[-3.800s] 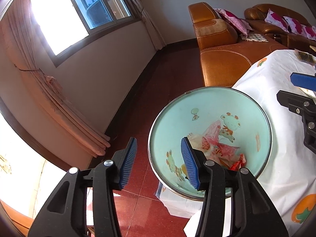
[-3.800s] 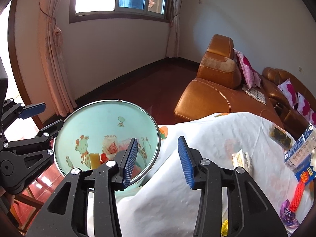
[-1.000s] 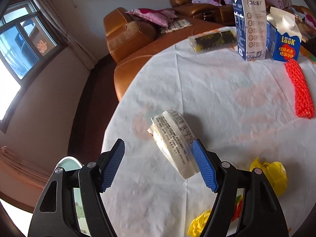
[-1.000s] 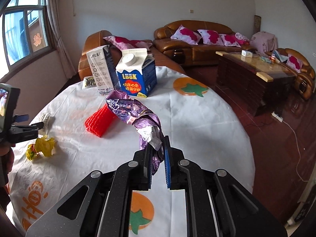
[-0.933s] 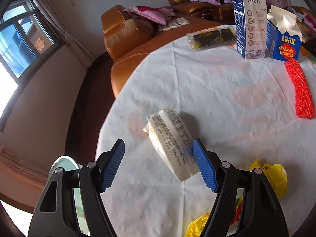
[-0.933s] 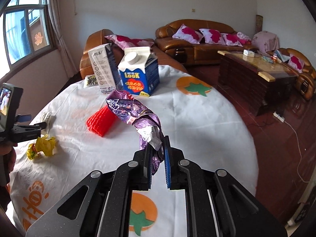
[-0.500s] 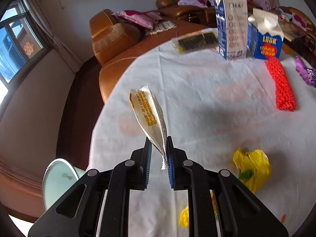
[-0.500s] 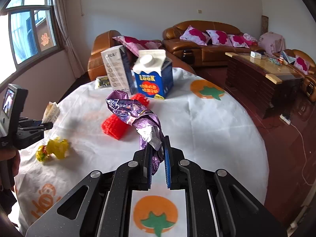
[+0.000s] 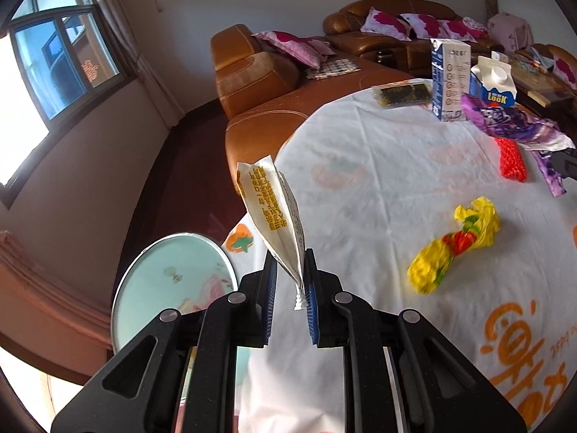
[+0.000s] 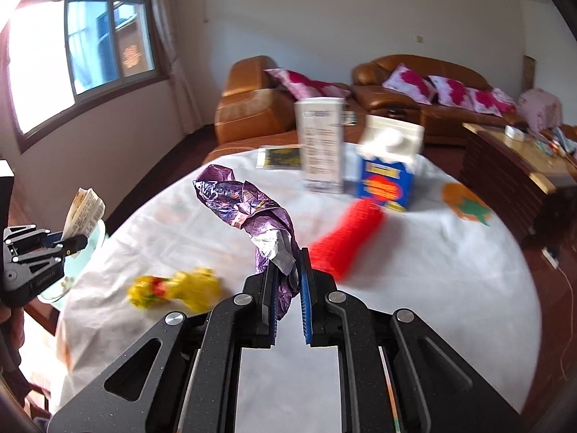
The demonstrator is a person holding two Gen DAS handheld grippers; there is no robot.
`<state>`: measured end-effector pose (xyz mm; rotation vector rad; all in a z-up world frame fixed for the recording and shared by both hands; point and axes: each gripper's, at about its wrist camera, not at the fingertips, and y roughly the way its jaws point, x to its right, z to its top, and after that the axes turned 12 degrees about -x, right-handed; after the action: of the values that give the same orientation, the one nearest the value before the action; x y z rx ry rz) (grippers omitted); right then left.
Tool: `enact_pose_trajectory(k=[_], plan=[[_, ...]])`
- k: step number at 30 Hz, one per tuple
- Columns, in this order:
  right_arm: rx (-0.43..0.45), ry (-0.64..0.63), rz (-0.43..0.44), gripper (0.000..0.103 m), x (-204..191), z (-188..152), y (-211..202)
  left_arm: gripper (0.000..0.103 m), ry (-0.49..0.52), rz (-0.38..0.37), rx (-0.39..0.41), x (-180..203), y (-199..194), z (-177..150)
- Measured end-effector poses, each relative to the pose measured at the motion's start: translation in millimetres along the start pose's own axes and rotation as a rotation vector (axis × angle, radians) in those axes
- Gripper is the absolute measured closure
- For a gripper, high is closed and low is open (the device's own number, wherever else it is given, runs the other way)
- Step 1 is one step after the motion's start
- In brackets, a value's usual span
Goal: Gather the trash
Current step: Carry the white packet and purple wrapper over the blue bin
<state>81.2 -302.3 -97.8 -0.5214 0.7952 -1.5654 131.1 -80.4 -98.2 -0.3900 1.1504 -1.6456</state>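
My left gripper (image 9: 290, 270) is shut on a white wrapper with yellow print (image 9: 272, 213) and holds it up over the table's left edge. The pale green bin (image 9: 169, 281) stands on the floor just left of it. My right gripper (image 10: 288, 270) is shut on a crumpled purple foil wrapper (image 10: 245, 205) above the white tablecloth (image 10: 414, 270). The purple wrapper also shows in the left wrist view (image 9: 512, 126). A yellow wrapper (image 9: 458, 241) and a red foam net (image 9: 512, 158) lie on the table. The left gripper shows at the left of the right wrist view (image 10: 77, 241).
A tall white carton (image 9: 449, 79) and a blue milk carton (image 9: 492, 84) stand at the table's far side, with a dark flat packet (image 9: 402, 94) beside them. Brown leather sofas (image 9: 259, 83) stand behind the table. A wooden coffee table (image 10: 523, 166) stands to the right.
My left gripper closed on the white wrapper and carried it left toward the bin. My right gripper swung left over the table, still holding the purple wrapper.
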Motion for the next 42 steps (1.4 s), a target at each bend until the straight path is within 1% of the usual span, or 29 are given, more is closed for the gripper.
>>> enact_pose_trajectory(k=[2, 6, 12, 17, 22, 25, 39, 42], plan=[[0.0, -0.027, 0.013, 0.092, -15, 4, 3, 0.088, -0.016, 0.006, 0.001, -11, -3, -7], [-0.004, -0.088, 0.039, 0.092, -47, 10, 10, 0.088, -0.043, 0.047, 0.007, -30, -8, -21], [-0.002, -0.154, 0.058, 0.092, -82, 17, 15, 0.088, -0.084, 0.093, 0.005, -56, -12, -36], [-0.006, -0.205, 0.067, 0.092, -107, 20, 20, 0.088, -0.117, 0.112, 0.0, -74, -12, -48], [-0.012, -0.244, 0.072, 0.092, -125, 25, 27, 0.088, -0.139, 0.132, -0.01, -84, -8, -54], [-0.012, -0.272, 0.078, 0.092, -138, 27, 30, 0.088, -0.148, 0.16, -0.018, -90, -5, -58], [-0.02, -0.365, 0.093, 0.092, -184, 35, 48, 0.088, -0.203, 0.195, -0.049, -120, 1, -72], [-0.024, -0.374, 0.098, 0.092, -191, 36, 51, 0.088, -0.21, 0.216, -0.055, -125, 3, -74]])
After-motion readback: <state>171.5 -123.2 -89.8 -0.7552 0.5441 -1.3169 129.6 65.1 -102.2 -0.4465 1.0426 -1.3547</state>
